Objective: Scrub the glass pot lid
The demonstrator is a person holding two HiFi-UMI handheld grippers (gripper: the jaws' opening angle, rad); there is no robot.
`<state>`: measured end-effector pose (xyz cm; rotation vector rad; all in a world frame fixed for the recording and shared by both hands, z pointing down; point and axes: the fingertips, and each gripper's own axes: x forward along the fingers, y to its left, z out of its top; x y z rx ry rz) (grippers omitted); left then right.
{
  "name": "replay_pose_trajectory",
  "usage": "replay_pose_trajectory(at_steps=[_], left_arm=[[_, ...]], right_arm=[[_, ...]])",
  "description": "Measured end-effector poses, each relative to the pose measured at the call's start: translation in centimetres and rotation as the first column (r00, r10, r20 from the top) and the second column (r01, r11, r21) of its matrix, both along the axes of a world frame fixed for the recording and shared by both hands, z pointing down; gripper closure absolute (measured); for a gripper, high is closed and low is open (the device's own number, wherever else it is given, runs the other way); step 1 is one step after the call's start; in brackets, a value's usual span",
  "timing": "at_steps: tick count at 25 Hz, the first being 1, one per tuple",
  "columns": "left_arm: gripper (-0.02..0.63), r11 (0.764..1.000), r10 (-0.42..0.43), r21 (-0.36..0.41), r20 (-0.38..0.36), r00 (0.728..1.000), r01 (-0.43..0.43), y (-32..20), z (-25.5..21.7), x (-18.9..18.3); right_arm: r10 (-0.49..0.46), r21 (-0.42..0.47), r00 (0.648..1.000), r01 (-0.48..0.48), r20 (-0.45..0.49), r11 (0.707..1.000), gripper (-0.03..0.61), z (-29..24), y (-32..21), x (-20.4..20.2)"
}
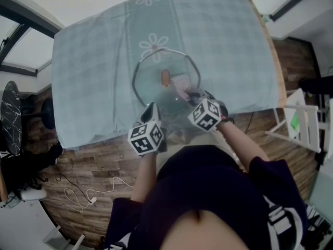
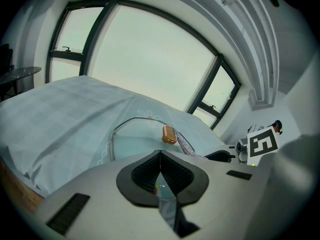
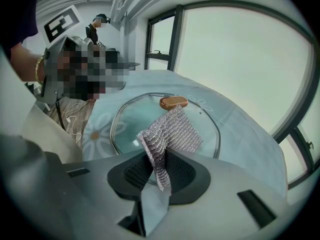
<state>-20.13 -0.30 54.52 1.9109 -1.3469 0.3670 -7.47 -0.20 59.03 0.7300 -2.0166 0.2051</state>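
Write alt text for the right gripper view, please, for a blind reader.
The right gripper, jaws shut, holds a silvery mesh scrubber against a glass pot lid with a bronze knob, on a pale blue tablecloth.

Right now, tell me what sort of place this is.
Likely a home living or dining room: a table under a pale checked tablecloth with daisies, a wood-plank floor, and big dark-framed windows. A glass pot lid lies on the cloth, a mesh scrubber over it.
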Motion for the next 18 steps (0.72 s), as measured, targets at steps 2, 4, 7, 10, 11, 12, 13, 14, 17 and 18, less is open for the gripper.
replay_pose_trajectory(at_steps=[2, 4, 7, 10, 11, 12, 13, 14, 17, 18], left_arm=[[0.612, 1.0, 0.002, 0.0, 0.0, 1.0, -0.002, 0.3, 0.0, 0.1], [0.612, 1.0, 0.003, -0.001, -0.001, 1.0, -0.003, 0.5, 0.0, 0.1], [0.612, 1.0, 0.003, -0.005, -0.004, 1.0, -0.003, 0.8, 0.1, 0.2], [0.612, 1.0, 0.002, -0.003, -0.005, 1.0, -0.003, 1.1, 0.0, 0.3], [0.612, 1.0, 0.004, -0.001, -0.006, 1.0, -0.004, 1.2, -0.1, 0.4], [0.612, 1.0, 0.006, 0.001, -0.006, 1.0, -0.006, 1.4, -0.1, 0.4], [0.612, 1.0, 0.008, 0.003, -0.006, 1.0, -0.008, 1.5, -0.2, 0.5], [0.612, 1.0, 0.011, 0.006, -0.006, 1.0, -0.011, 1.6, -0.3, 0.6], [0.612, 1.0, 0.017, 0.013, -0.006, 1.0, -0.017, 1.8, -0.5, 0.6], [0.612, 1.0, 0.019, 0.015, -0.006, 1.0, -0.019, 1.9, -0.6, 0.6]], right_arm=[[-0.008, -0.005, 1.0, 0.008, 0.0, 1.0, 0.499, 0.1, 0.6, -0.2], [-0.015, -0.006, 1.0, 0.015, 0.002, 1.0, 0.499, 0.1, 1.0, -0.4], [-0.026, -0.013, 1.0, 0.026, 0.009, 1.0, 0.499, 0.1, 1.6, -0.9], [-0.045, -0.025, 0.999, 0.045, 0.015, 0.999, 0.499, 0.2, 2.5, -1.4], [-0.053, -0.028, 0.998, 0.053, 0.016, 0.998, 0.499, 0.2, 2.8, -1.6], [-0.06, -0.03, 0.998, 0.061, 0.017, 0.998, 0.499, 0.2, 3.1, -1.7], [-0.067, -0.033, 0.998, 0.067, 0.019, 0.997, 0.499, 0.2, 3.3, -1.9], [-0.073, -0.037, 0.997, 0.073, 0.021, 0.997, 0.5, 0.2, 3.6, -2.0], [-0.086, -0.05, 0.996, 0.088, 0.036, 0.995, 0.499, 0.3, 4.4, -2.6], [-0.09, -0.053, 0.995, 0.092, 0.04, 0.994, 0.499, 0.3, 4.7, -2.8]])
